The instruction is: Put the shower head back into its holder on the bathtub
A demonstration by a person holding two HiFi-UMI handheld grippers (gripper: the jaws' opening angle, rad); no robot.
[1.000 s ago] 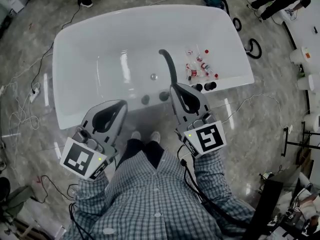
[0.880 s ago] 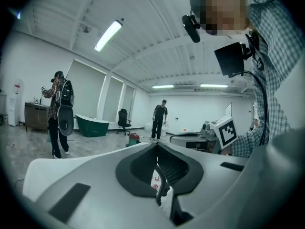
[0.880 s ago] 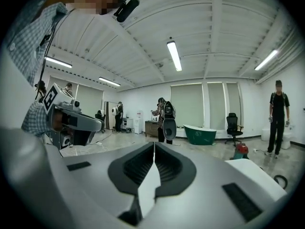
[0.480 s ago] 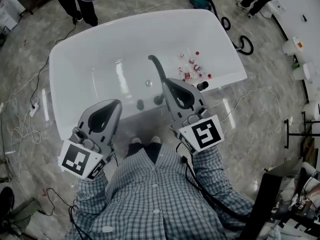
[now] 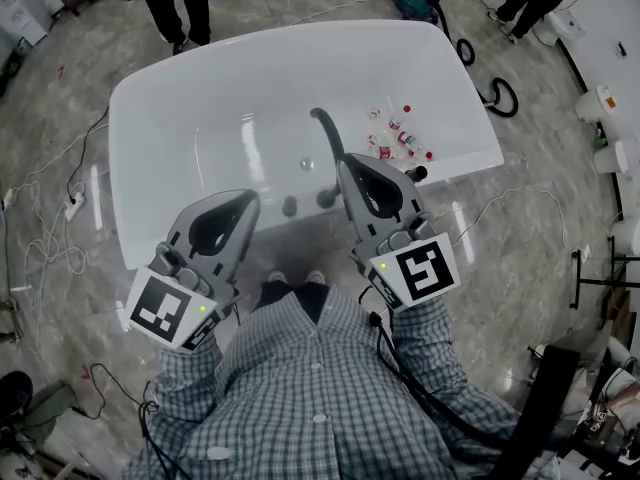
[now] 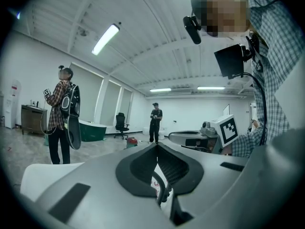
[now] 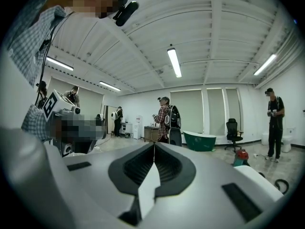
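The person stands at the near side of the white bathtub (image 5: 270, 40) with both tools held out over its near rim. In the last second each has come up a little, and neither carries anything. The left gripper (image 5: 248, 200) is pressed together and empty, and so is the right gripper (image 5: 347, 164); each one's own view shows the jaws meeting along a thin seam with nothing caught between them. The shower head (image 5: 326, 134) is the dark curved piece arching up over the basin from the near rim, just beyond the right gripper's tip. It sits against the tub exactly as it did a second ago. Its lower end is hidden behind that gripper, so I cannot see the holder itself, or whether the head is fully seated in it. A round knob (image 5: 325, 199) sits on the rim between the two tools, and a cluster of small bottles (image 5: 395, 138) lies inside the tub to the right. My reading is that the head is already back in place and the hands are drawing off — the job looks finished or nearly so. The one risk I see is a loosely seated head tipping into the basin.
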